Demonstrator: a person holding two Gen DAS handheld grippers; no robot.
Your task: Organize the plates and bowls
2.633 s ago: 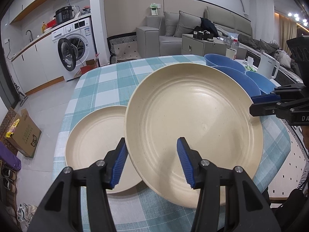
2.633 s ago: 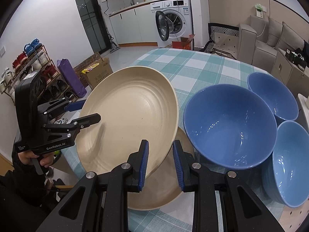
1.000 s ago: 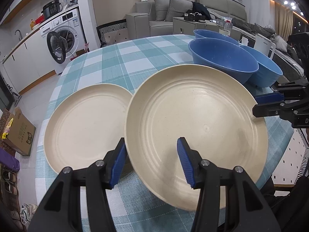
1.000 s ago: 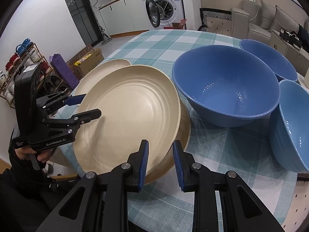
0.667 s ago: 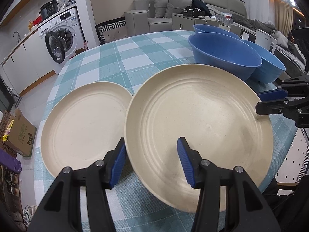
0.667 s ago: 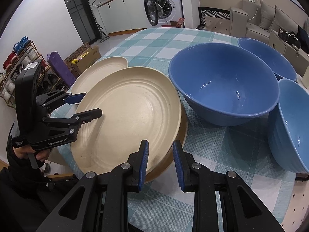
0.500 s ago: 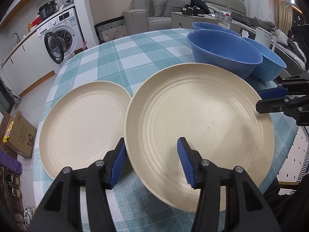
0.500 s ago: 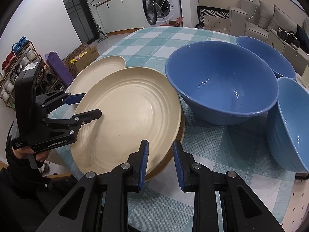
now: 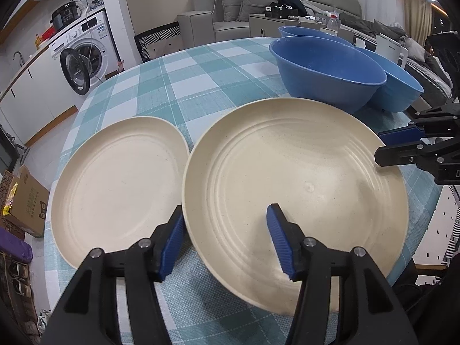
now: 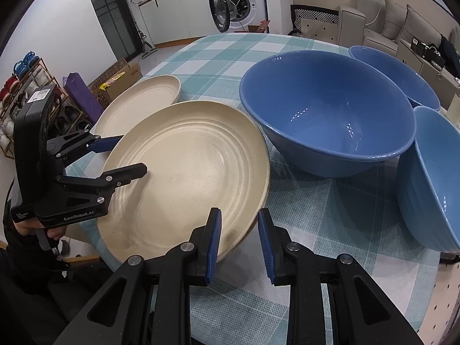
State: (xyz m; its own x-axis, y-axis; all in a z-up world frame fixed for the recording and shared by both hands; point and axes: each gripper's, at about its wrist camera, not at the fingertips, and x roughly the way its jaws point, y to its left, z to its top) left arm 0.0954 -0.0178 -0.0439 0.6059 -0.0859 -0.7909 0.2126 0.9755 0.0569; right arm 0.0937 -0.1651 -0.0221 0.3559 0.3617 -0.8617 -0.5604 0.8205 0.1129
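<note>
A large cream plate (image 9: 293,178) lies near the table's front edge; it also shows in the right wrist view (image 10: 187,172). My left gripper (image 9: 227,238) straddles its near rim, jaws apart, one finger above the plate and one beside it. My right gripper (image 10: 238,241) straddles the opposite rim, jaws slightly apart. Whether either pinches the rim is unclear. A second cream plate (image 9: 118,181) lies flat to the left. Three blue bowls stand behind: a big one (image 10: 325,115), one further back (image 10: 394,72) and one at right (image 10: 431,178).
The round table has a teal checked cloth (image 9: 184,86). A white kettle (image 9: 391,49) stands behind the bowls. Off the table are a washing machine (image 9: 83,54), a sofa (image 9: 244,8), a cardboard box (image 9: 23,201) and a shoe rack (image 10: 17,92).
The large plate, earlier held tilted above the table by both grippers, has come down nearly flat beside the other plate. Both grippers stay at its rim with the same jaw gaps.
</note>
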